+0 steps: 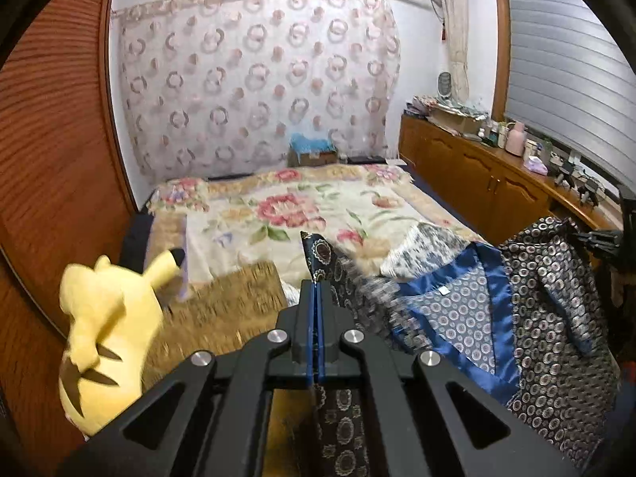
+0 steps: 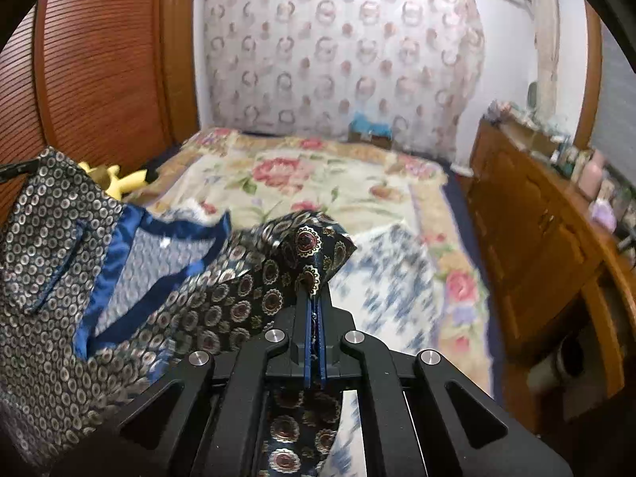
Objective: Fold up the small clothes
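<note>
Bed is taken as landmark: floral cover, mostly bare past the near end. The garment, a dark patterned top with blue satin trim, is held up over the near end of the bed, spread between the two grippers, neckline open and its small tag showing.

Left gripper: pinched tight on one corner of the garment; cloth is seen sticking out above the tips and hanging below. Right gripper: likewise clamped on a corner, fabric bunched over the tips.

Step judged: lift-and-spread before the first fold. Next move likely calls for both corners to be kept level and taut, then the garment laid flat on the bed.

View differences: yellow plush at the bed's near left is seen large in the left view, only a sliver in the right. Blue-white cloth on the bed beneath the garment is seen better in the right view.
</note>
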Action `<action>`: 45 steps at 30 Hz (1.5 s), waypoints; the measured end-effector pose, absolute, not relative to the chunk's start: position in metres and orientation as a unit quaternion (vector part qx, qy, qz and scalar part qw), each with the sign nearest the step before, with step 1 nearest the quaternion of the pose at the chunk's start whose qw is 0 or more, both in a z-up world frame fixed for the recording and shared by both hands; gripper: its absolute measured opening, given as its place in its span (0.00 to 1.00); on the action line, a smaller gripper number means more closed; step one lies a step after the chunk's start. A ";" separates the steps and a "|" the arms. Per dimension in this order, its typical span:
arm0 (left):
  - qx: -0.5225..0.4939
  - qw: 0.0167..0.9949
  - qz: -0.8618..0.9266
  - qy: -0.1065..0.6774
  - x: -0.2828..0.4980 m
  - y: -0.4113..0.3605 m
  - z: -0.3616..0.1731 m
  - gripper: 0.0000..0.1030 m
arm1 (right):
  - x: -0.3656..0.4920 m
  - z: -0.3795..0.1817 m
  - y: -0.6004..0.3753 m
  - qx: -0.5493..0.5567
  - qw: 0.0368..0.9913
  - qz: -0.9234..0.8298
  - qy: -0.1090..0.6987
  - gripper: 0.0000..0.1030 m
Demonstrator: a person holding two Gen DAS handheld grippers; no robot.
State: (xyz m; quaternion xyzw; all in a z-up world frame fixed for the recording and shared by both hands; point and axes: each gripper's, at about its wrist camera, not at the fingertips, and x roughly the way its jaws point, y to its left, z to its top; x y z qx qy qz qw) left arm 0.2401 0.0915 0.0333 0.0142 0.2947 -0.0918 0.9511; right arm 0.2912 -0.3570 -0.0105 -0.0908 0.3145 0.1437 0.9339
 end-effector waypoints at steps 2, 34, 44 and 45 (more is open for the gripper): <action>0.009 0.954 -0.083 0.287 0.247 0.095 0.041 0.00 | 0.299 0.001 -0.356 -0.101 0.936 0.131 0.309 0.00; -0.036 0.955 -0.116 0.271 0.060 0.120 -0.015 0.00 | 0.127 -0.024 -0.383 -0.062 0.947 0.136 0.286 0.00; -0.061 0.948 -0.088 0.300 0.011 0.148 -0.052 0.00 | 0.075 -0.056 -0.401 -0.040 0.935 0.133 0.327 0.00; -0.063 0.948 -0.087 0.300 0.007 0.148 -0.052 0.00 | 0.070 -0.057 -0.403 -0.040 0.934 0.131 0.330 0.00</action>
